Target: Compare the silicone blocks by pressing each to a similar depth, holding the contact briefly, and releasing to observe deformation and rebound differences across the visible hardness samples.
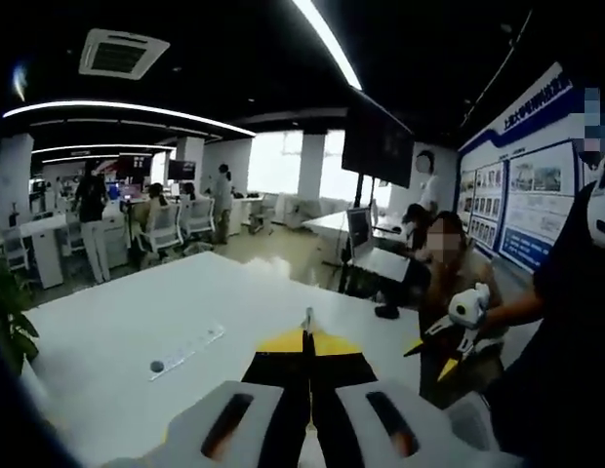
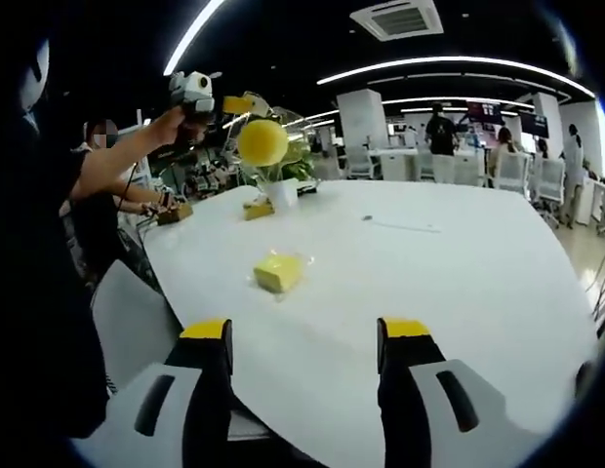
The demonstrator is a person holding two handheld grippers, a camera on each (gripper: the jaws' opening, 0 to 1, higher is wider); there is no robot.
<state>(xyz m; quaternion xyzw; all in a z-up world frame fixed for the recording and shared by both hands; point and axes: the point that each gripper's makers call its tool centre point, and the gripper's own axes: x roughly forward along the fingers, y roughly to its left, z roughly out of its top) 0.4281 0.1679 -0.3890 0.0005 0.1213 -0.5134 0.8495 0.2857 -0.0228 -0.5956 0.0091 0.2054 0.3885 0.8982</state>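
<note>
- Nearest, in the right gripper view, the right tool (image 2: 307,336) has its yellow-tipped jaws spread wide, holding nothing, above the near edge of the white worktop (image 2: 459,283);
- Just beyond lies the pale yellow silicone block (image 2: 278,272), flat on the worktop, apart from both tools; it looks light and soft; I would press its broad top face squarely, since an edge press might tip or slide it on the smooth surface;
- Farther, the left tool (image 2: 239,105) is raised high, apparently pinching a round yellow soft sample (image 2: 262,142); in the left gripper view its jaws meet (image 1: 307,336);
- Farthest, small yellow pieces (image 2: 258,208) beside a potted plant (image 2: 283,190).
</note>
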